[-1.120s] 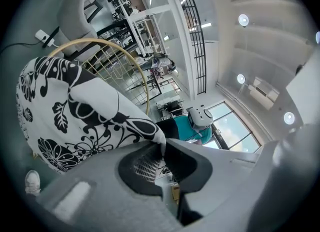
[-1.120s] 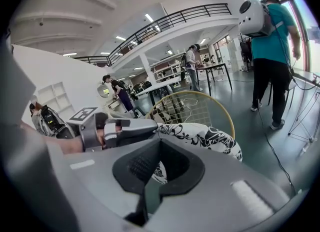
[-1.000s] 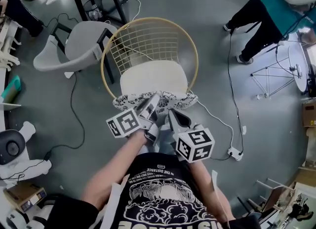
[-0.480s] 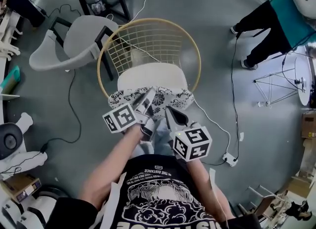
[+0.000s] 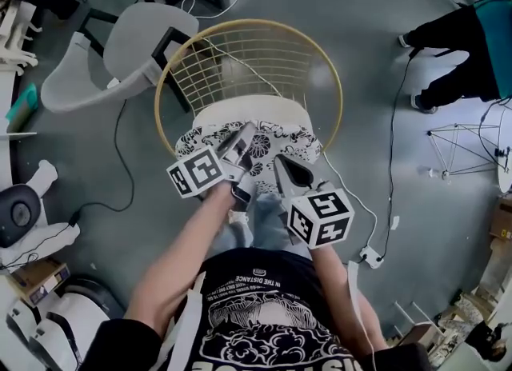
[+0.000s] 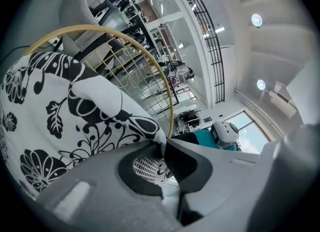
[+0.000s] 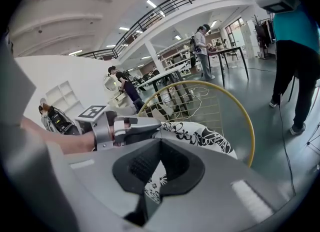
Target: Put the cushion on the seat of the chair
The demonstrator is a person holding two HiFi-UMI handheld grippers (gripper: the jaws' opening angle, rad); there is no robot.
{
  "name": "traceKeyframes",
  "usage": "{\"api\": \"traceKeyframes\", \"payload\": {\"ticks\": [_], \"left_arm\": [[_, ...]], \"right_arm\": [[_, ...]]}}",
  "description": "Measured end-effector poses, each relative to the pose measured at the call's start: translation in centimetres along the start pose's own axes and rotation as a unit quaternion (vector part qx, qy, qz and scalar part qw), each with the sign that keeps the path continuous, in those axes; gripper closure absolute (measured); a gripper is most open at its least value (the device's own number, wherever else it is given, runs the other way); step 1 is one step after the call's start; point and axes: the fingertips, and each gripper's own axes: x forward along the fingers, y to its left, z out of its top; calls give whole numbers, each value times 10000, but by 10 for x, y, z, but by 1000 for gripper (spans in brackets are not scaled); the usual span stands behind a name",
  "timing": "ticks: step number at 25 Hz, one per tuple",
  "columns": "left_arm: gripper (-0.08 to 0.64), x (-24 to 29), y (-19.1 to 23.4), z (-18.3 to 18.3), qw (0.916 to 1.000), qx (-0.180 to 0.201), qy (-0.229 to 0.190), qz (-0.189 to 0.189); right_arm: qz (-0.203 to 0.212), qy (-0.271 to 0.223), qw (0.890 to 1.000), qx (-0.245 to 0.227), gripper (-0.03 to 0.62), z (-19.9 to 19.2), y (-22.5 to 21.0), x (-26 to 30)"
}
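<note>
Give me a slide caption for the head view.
Floral cushion pinched by left tool and right tool, over the front of the wire chair's white seat.

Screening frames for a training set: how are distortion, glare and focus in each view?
Head view: fisheye-bent, evenly lit, cushion sharp. Left gripper view: dark round vignette, ceiling lamps flare. Right gripper view: same vignette, chair rim bowed but sharp.

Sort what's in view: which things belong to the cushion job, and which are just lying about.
Job in hand: cushion; wire chair; left gripper and right gripper, both shut on the cushion's near edge.

Lying about: grey chair; power strip; bystander.
</note>
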Motion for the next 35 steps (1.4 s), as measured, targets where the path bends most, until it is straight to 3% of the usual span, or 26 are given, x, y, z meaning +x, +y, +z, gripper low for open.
{"api": "traceKeyframes", "payload": {"ticks": [10,25,30,33,35], "left_arm": [[543,50,35,27,9996,-165,46,232],[531,110,94,36,9975,-485,147,494],[468,114,104,35,9967,-378,259,676],[392,115,103,31,9963,-276,383,718],[387,115,100,29,9964,-256,426,686]], "right_arm": [[52,390,9992,46,592,6,-22,38],[153,702,9974,50,592,8,-49,68],[145,759,9970,48,592,9,-58,69],[134,717,9973,43,592,13,-61,69],[130,691,9975,41,592,14,-62,68]]}}
